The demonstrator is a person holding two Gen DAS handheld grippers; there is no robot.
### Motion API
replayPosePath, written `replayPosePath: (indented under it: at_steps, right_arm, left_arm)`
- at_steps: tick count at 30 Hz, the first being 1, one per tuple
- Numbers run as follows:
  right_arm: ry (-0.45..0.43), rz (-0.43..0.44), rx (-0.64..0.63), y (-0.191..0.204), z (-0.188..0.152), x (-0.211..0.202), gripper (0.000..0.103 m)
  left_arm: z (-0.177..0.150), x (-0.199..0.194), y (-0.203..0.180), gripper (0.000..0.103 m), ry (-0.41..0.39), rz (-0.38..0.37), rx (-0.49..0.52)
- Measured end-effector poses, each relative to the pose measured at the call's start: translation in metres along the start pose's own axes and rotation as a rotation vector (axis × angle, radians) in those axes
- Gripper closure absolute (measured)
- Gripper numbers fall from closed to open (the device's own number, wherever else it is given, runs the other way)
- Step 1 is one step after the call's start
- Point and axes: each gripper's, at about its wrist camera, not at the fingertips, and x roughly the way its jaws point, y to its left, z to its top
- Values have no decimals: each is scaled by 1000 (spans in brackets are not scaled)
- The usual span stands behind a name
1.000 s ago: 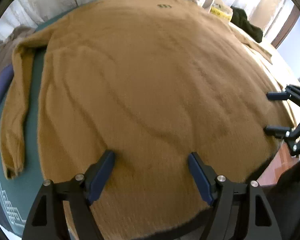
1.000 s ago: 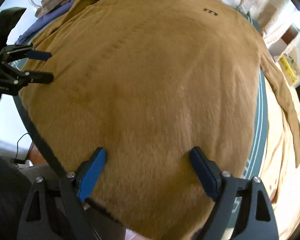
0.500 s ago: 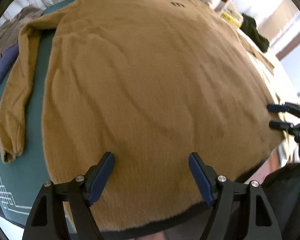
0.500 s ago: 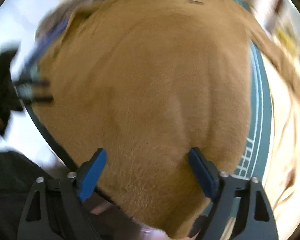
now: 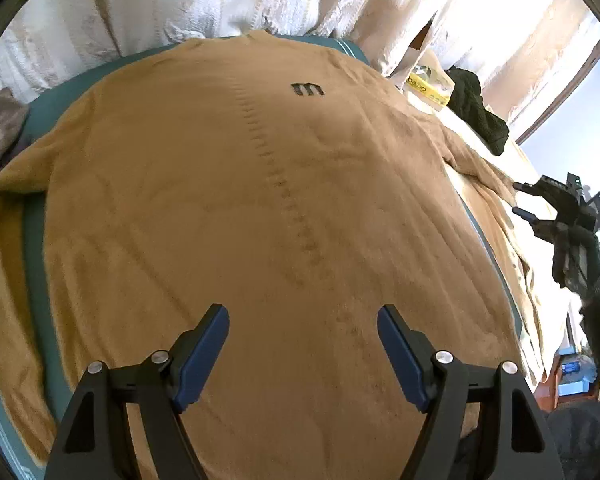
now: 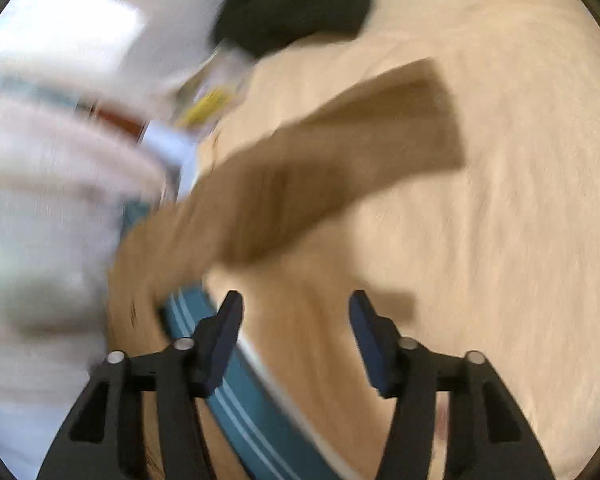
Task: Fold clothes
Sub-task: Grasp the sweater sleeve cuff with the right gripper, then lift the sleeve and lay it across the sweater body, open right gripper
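Observation:
A mustard-brown sweater (image 5: 260,208) lies flat, front up, on a teal mat (image 5: 36,232), with a small dark logo (image 5: 307,89) near its collar. My left gripper (image 5: 302,320) is open and empty above the sweater's lower body. My right gripper (image 5: 520,198) shows at the far right of the left wrist view. In the blurred right wrist view it (image 6: 296,300) is open and empty above the sweater's right sleeve (image 6: 320,160), which stretches across a cream bedspread (image 6: 500,240).
A dark garment (image 5: 476,108) and a yellow-printed bag (image 5: 426,88) lie at the back right. A grey-brown garment (image 5: 0,128) lies at the left. White curtains (image 5: 180,0) hang behind. The mat's striped edge (image 6: 236,400) runs under my right gripper.
My right gripper has swung away from the sweater's hem to the right, over the right sleeve. My left gripper has pulled back and up; more of the collar and curtains shows.

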Motion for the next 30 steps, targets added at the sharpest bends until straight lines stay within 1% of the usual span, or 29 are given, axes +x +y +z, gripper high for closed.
replayPosePath:
  at_steps: [4, 8, 10, 12, 16, 18, 19, 20, 22, 24, 25, 27, 30]
  right_arm:
    - [-104, -4, 249, -38, 54, -3, 46]
    - [-134, -68, 321, -45, 56, 9, 46]
    - [-149, -80, 357, -43, 58, 30, 46]
    - [-179, -88, 369, -33, 67, 45, 46]
    - [-213, -123, 362, -31, 83, 49, 46]
    - [-224, -162, 349, -28, 87, 51, 50]
    - [-228, -193, 338, -25, 90, 53, 63]
    - [-227, -244, 320, -23, 92, 55, 79]
    - [-226, -284, 292, -20, 93, 56, 85]
    - [-223, -330, 251, -12, 95, 57, 89]
    - [-235, -336, 230, -4, 96, 54, 91]
    - [-262, -346, 187, 13, 98, 47, 91]
    - [-333, -308, 78, 58, 102, 29, 92]
  left_arm:
    - [24, 17, 1, 26, 15, -15, -2]
    - [54, 40, -2, 26, 25, -15, -5]
    - [65, 45, 4, 26, 28, -16, -11]
    - [74, 50, 9, 26, 32, -18, -14]
    - [90, 64, 18, 26, 53, -23, -10]
    - [94, 67, 21, 26, 58, -30, -8]
    - [98, 69, 22, 26, 59, -35, -5]
    - [101, 72, 22, 26, 60, -41, -2]
    - [106, 75, 23, 26, 58, -54, 3]
    - [110, 77, 23, 26, 53, -62, 6]
    - [112, 78, 24, 26, 51, -66, 8]
    - [116, 78, 26, 26, 43, -69, 2]
    - [120, 78, 33, 26, 29, -71, -18]
